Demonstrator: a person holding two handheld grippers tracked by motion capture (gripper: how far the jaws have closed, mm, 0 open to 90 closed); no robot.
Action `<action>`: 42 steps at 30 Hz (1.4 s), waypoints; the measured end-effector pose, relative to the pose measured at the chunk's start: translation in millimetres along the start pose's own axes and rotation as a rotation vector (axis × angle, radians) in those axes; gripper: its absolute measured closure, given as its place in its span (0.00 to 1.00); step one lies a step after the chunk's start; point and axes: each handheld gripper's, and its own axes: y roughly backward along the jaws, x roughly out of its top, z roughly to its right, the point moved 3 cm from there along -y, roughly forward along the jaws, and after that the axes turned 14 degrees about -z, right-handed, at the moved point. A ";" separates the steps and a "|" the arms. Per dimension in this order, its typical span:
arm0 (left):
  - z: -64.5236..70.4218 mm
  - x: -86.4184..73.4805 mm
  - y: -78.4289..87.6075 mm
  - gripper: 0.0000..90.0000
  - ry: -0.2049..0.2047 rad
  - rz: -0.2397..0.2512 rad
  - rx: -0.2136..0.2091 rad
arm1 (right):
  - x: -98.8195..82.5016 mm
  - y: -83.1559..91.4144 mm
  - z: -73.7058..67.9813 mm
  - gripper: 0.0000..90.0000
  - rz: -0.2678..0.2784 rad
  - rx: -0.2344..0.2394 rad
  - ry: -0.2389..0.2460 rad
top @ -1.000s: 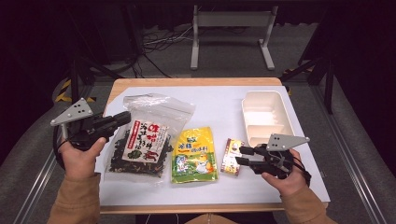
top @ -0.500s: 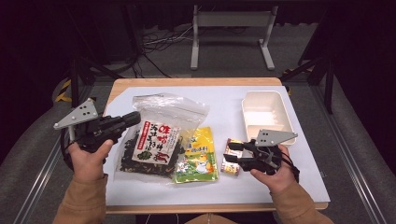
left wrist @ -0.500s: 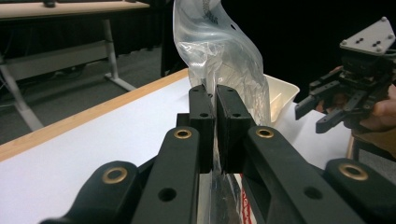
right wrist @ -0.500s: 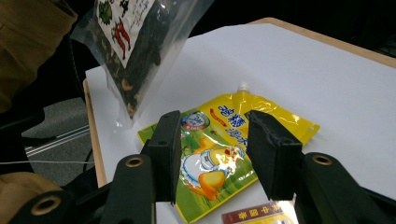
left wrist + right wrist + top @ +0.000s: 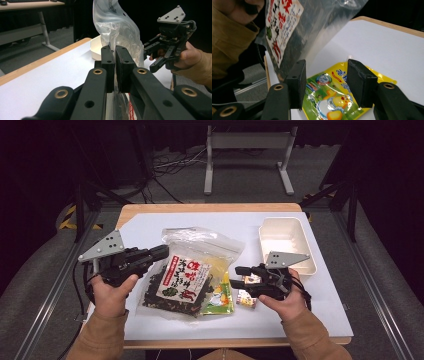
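Observation:
My left gripper is shut on the edge of a clear bag of dark seaweed with a red and white label, and holds it tilted above the table. In the left gripper view the pads pinch the clear bag, which rises above them. A yellow-green snack packet lies flat, partly under the bag. My right gripper hovers to its right, and its jaws have just been opening. In the right gripper view the right gripper holds nothing, with the yellow-green packet below it and the bag at the left.
A white rectangular container stands at the back right of the white mat. A small snack packet lies under my right gripper. The wooden table edge runs along the back, with dark floor, cables and a metal stand beyond.
My left gripper has carried the seaweed bag to the right, over the yellow-green packet. My right gripper has moved left toward the packets and its jaws stand wider.

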 end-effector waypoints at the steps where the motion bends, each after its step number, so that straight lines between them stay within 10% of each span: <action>1: 0.8 -0.3 -1.1 0.96 0.006 -0.001 -0.006 | 1.1 -0.6 -0.2 0.56 0.009 0.011 -0.003; 14: 6.6 0.7 -8.3 0.96 -0.008 0.030 -0.036 | 18.6 -13.2 -8.5 0.58 0.057 0.069 -0.003; 24: 7.4 -0.5 -11.6 0.94 -0.003 0.037 -0.048 | 25.6 -10.9 -13.1 0.87 0.044 0.148 0.010; 42: 7.0 -2.2 -14.3 0.87 0.005 0.068 -0.070 | 36.6 8.9 -19.0 0.91 0.022 0.058 -0.002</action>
